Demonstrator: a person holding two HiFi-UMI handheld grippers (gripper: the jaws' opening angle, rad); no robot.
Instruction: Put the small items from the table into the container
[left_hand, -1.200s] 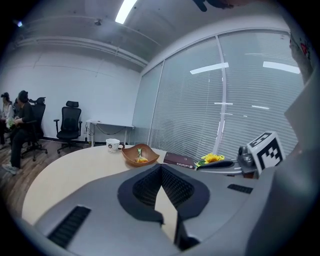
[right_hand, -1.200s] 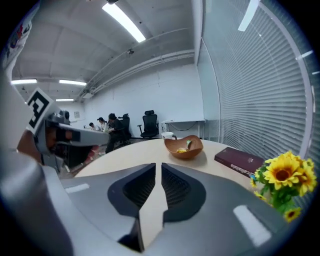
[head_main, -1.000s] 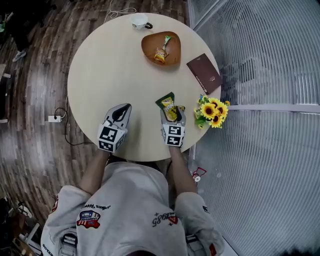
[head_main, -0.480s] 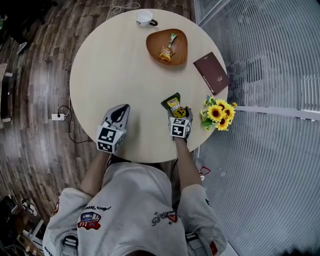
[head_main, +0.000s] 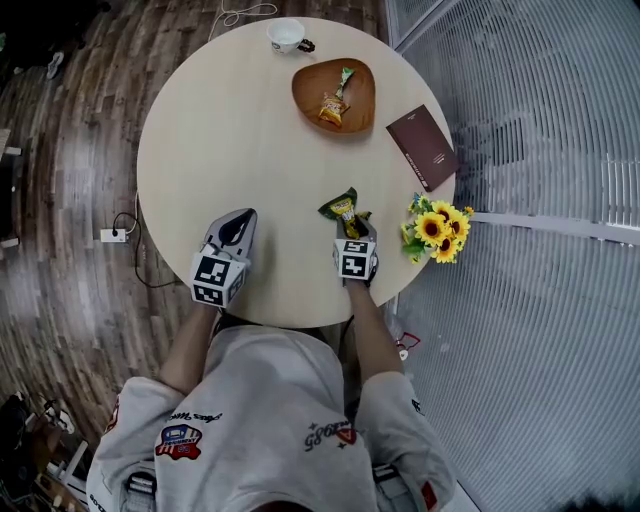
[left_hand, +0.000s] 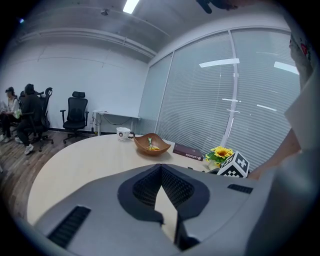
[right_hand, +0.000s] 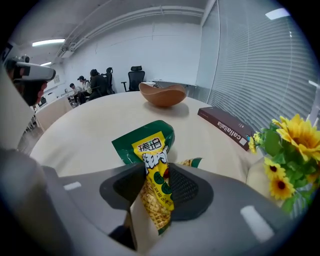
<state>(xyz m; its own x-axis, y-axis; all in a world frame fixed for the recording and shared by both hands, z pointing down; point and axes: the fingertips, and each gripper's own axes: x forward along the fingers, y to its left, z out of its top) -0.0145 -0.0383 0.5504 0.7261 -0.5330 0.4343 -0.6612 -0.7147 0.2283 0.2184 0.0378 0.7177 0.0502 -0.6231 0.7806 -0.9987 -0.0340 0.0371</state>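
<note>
A green and yellow snack packet (head_main: 342, 207) lies on the round table (head_main: 220, 130) near its right front edge. My right gripper (head_main: 352, 228) points down at it. Its jaws are closing, with the packet's near end (right_hand: 147, 142) pinched between the pads of the right gripper (right_hand: 160, 170). The wooden bowl (head_main: 305, 85) stands far across the table with an orange packet (head_main: 326, 108) and a green one (head_main: 345, 77) inside. My left gripper (head_main: 243, 213) rests low over bare table to the left, and in its own view the left gripper (left_hand: 161, 167) is shut on nothing.
A white cup (head_main: 286, 35) stands behind the bowl. A dark red book (head_main: 423, 146) lies at the right edge, and a sunflower bunch (head_main: 437, 227) sits close to the right of my right gripper. Another small wrapper (right_hand: 192, 162) peeks out beside the held packet.
My right gripper has come down onto the green packet and closed its jaws around the packet's near end. The left gripper has barely shifted.
</note>
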